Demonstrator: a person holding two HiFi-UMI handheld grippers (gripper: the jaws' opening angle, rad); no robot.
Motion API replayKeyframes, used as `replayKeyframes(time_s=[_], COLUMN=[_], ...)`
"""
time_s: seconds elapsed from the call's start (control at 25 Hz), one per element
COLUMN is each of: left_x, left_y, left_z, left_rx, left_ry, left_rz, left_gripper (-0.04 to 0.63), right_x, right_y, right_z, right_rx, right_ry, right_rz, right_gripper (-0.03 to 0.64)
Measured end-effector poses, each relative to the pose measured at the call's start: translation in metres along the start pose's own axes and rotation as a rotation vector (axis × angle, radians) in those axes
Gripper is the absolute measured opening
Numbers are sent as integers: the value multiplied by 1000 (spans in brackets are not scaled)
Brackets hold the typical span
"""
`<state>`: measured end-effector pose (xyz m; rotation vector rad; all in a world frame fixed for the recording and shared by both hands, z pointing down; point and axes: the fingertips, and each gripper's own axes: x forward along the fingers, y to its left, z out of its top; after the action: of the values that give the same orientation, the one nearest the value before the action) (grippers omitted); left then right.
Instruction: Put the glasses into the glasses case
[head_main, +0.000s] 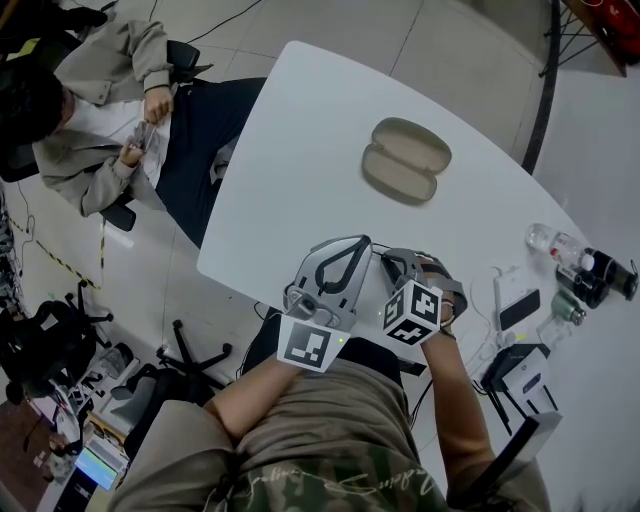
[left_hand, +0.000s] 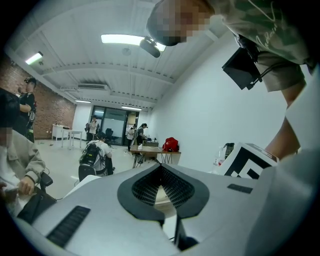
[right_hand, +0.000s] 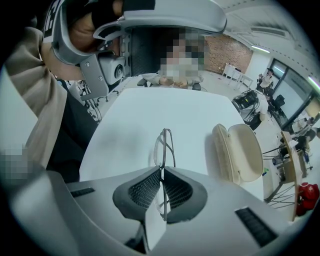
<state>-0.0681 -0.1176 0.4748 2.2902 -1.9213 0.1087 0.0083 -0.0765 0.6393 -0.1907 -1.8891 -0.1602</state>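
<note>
The beige glasses case (head_main: 405, 160) lies open on the white table (head_main: 300, 150), well beyond both grippers. My right gripper (right_hand: 162, 172) is shut on the thin-framed glasses (right_hand: 164, 147), which stick out forward past the jaws above the table. In the right gripper view the open case (right_hand: 240, 150) lies to the right of the glasses. My left gripper (left_hand: 161, 169) is shut with nothing in it and points out into the room. In the head view both the left gripper (head_main: 340, 262) and the right gripper (head_main: 412, 270) hover side by side at the table's near edge; the glasses are hidden there.
A seated person (head_main: 100, 130) is at the table's far left side. Bottles (head_main: 572, 262) and white devices (head_main: 518, 305) crowd the right end of the table. Office chairs (head_main: 195, 355) stand on the floor to the left.
</note>
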Motion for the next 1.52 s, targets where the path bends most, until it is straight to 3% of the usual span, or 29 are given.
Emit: replayKeyframes(time_s=[1.08, 1.52], left_x=[8, 18], left_y=[12, 18], left_z=[12, 11], left_rx=[63, 36], left_ry=[-52, -52], left_rz=[9, 1], left_gripper=[6, 6], right_x=[1, 3], right_y=[-7, -20], right_z=[6, 11], right_rx=[-27, -41], right_ry=[14, 15], right_rz=[-13, -16], right_gripper=[34, 34])
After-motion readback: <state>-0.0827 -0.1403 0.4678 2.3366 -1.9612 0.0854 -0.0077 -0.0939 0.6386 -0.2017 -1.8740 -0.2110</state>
